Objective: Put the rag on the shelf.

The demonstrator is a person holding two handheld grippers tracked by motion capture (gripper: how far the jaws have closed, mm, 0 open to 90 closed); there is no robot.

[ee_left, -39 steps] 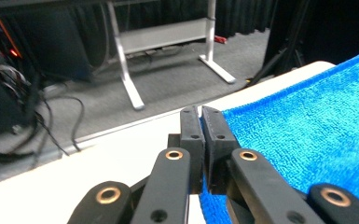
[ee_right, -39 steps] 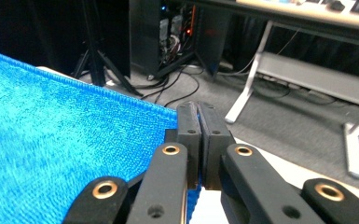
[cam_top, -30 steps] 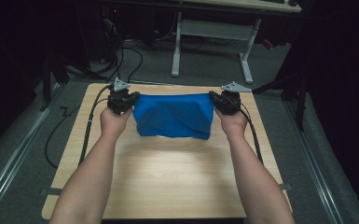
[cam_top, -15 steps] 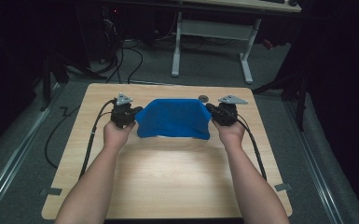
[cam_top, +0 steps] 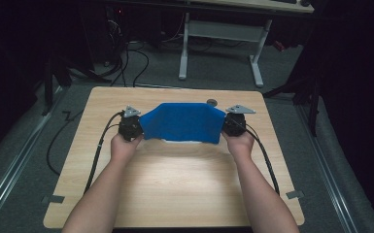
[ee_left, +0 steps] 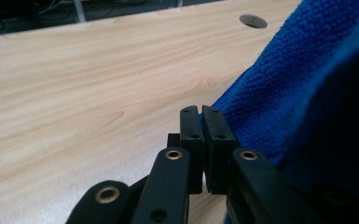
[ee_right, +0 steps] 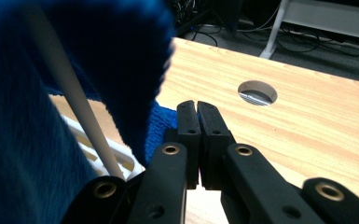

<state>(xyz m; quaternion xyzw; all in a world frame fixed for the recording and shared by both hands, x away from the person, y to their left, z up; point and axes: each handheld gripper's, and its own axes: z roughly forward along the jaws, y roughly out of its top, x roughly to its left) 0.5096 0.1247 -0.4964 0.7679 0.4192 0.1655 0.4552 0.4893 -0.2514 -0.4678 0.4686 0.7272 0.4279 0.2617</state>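
Note:
A blue terry cloth (cam_top: 182, 121) hangs stretched between my two grippers over the far half of the wooden table (cam_top: 175, 184). My left gripper (cam_top: 135, 125) is shut on its left edge and my right gripper (cam_top: 227, 124) on its right edge. In the left gripper view the jaws (ee_left: 200, 109) are pressed together with the cloth (ee_left: 298, 84) bulging at their right. In the right gripper view the shut jaws (ee_right: 196, 103) pinch the cloth (ee_right: 51, 70), which drapes at the left. A white wire rack (ee_right: 116, 154) sits under the cloth, and its edge (cam_top: 179, 141) peeks out below it.
A round cable hole (cam_top: 212, 102) lies in the table just behind the cloth. Black cables (cam_top: 97, 155) trail from both grippers along the table sides. A white desk frame (cam_top: 223, 39) stands on the grey floor beyond the table.
Both hands have sunk toward the table with the cloth held taut between them. The cloth now lies lower, over the white rack. Both grips are unchanged.

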